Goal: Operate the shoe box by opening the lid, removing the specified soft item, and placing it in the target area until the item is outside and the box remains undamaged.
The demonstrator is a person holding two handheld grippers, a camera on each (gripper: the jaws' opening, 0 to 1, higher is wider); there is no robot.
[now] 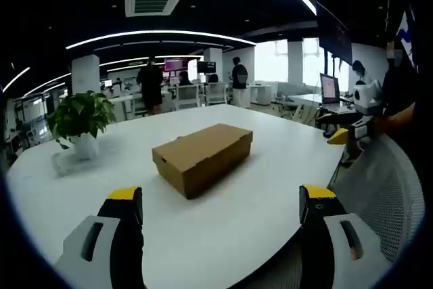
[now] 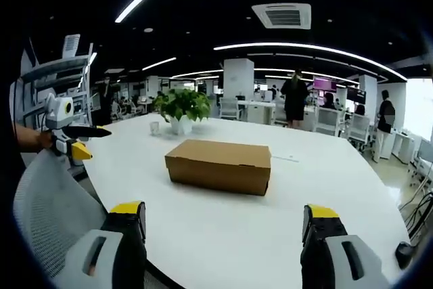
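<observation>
- While the shoe box (image 1: 203,156) sits closed mid-desk (image 1: 223,235), both grippers, left gripper (image 1: 222,206) and right gripper (image 2: 223,220), are held back, jaws wide and empty.
- The lid's long front edge should be approached squarely and lifted gently, the base being steadied.

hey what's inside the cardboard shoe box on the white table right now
The shoe box sits closed on the white table, lid down, so its contents are hidden. Nothing rests on top. Both grippers are open and away from it.

The left gripper (image 1: 221,204) holds its yellow-tipped jaws wide apart with nothing between them. The right gripper (image 2: 224,220) is held the same way, jaws spread and empty, both pointing forward and level.
</observation>
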